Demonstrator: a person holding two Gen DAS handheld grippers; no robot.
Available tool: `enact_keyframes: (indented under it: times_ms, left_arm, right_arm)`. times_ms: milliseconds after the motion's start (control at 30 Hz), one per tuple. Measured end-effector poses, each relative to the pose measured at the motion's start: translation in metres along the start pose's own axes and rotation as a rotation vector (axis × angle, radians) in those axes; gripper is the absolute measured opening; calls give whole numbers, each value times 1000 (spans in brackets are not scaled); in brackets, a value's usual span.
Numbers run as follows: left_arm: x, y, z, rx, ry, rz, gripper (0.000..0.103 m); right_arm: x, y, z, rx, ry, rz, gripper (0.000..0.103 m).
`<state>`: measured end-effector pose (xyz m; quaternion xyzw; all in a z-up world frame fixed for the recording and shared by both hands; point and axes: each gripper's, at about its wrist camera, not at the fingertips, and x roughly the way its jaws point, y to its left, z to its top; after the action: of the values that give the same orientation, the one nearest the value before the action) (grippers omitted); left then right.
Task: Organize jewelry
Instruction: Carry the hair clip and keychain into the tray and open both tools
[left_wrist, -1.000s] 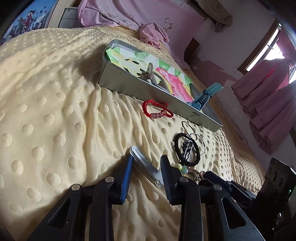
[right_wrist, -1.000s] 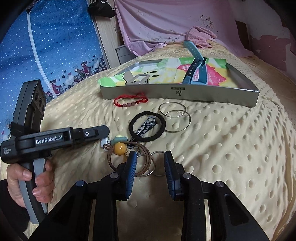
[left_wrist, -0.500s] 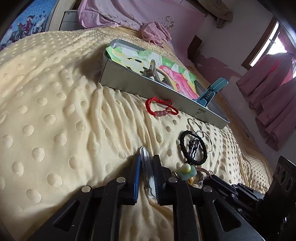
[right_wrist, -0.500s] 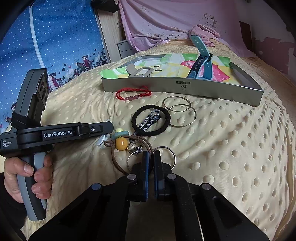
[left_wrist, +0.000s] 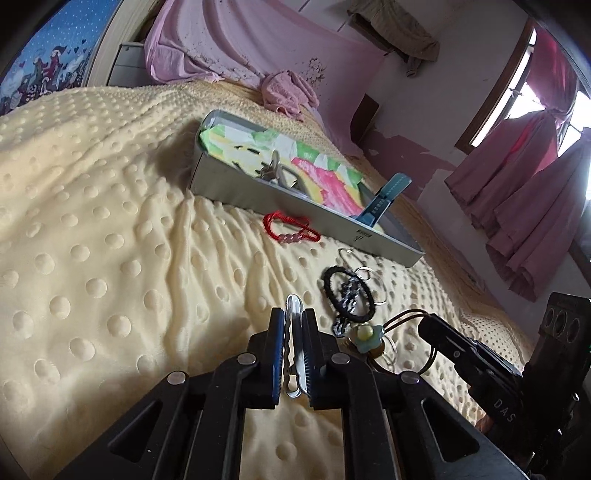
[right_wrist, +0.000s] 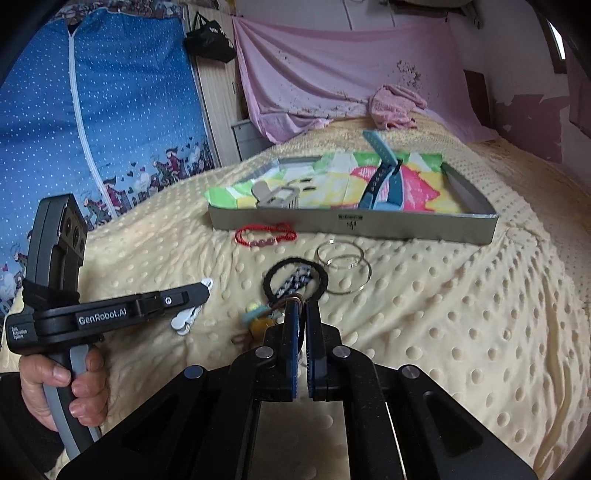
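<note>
My left gripper is shut on a silver hair clip and holds it just above the yellow blanket. My right gripper is shut on the brown cord loops that carry a teal flower and yellow bead charm; this charm also shows in the left wrist view. A grey tray with a colourful liner holds a grey claw clip and a teal watch band. A red bracelet, a black hair tie and thin metal bangles lie in front of the tray.
The dotted yellow blanket covers the bed. A crumpled pink cloth lies at the far end. A blue patterned wardrobe cover stands left. Pink curtains hang at the right in the left wrist view.
Both grippers have closed: the left on the silver hair clip, the right on the brown cord loops. Both have since lifted a little with their items.
</note>
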<state>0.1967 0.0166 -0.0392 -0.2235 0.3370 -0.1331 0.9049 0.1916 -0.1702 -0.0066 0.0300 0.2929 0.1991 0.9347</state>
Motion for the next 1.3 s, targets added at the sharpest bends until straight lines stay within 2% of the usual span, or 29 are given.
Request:
enact_keyframes:
  times_ms: [233,400,600,767,900,1033,1167,1300]
  left_arm:
    - [-5,-14,14,24,-44,-52,9]
    - [1,-32,42,57,-102,-56,9]
    - [31,-51,79,118,-157,-34,9]
    - [64,-64,101,156,-159,-18,9]
    - [94,-72,106,168,-109,16,9]
    - [115,-76,101,189,-53,52,10]
    - [120,-70,97,172,-28,71,10]
    - [119,-71,94,180,-15,87,10]
  right_arm:
    - [-17,-6,21,-2,-108,-25,3]
    - [-20,-19,51,-7,-175,-43,3]
    - [2,-50,87,-2,-203,-98,3]
    - [23,-82,104,69,-227,-122,3]
    - [45,-95,100,119,-195,-112,3]
    - [67,-97,97,122,-107,-111,4]
    - [83,-99,91,123,-26,-125,4]
    - [93,-104,81,144,16,-129,4]
